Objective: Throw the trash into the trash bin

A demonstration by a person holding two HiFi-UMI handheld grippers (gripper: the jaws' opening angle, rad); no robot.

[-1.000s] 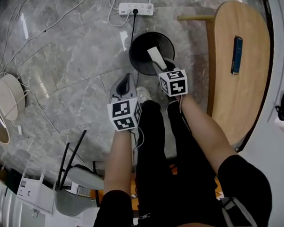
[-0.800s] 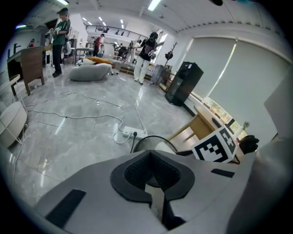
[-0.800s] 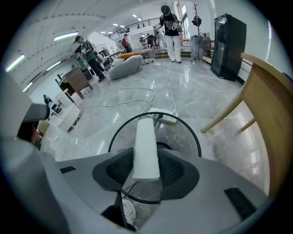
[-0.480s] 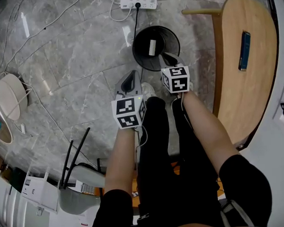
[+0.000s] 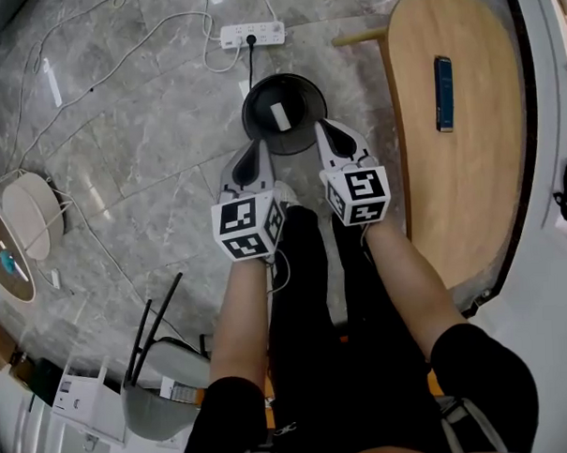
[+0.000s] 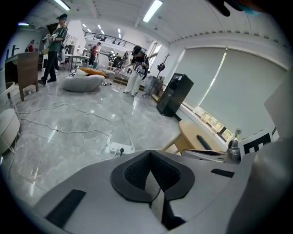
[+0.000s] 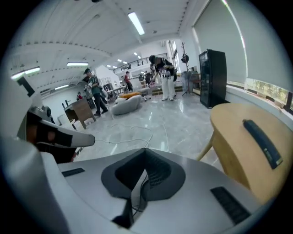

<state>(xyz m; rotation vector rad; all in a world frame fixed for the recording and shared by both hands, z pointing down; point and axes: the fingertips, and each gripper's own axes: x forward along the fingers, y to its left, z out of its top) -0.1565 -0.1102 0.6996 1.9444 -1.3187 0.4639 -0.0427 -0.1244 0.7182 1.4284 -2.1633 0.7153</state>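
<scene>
A round black trash bin [image 5: 260,128] stands on the grey marble floor in the head view, with a white piece of trash [image 5: 280,116] lying inside it. My right gripper [image 5: 326,133] hovers at the bin's near right rim, its jaws shut with nothing between them. Just left of it, my left gripper [image 5: 252,155] hangs at the bin's near left edge, shut and empty too. In the left gripper view the left gripper's [image 6: 151,172] dark pads meet. The right gripper view shows the right gripper's [image 7: 143,172] pads pressed together. Both of those views look out over the floor, with the bin hidden below.
A white power strip [image 5: 252,32] and cables lie beyond the bin. A rounded wooden table [image 5: 468,166] with a dark phone [image 5: 443,80] on it stands at the right. A round stool [image 5: 29,208] and a chair [image 5: 149,368] are at the left. People stand far off.
The right gripper let go of the white trash, which dropped into the bin, and its jaws closed. Both grippers rose and drew back from the bin.
</scene>
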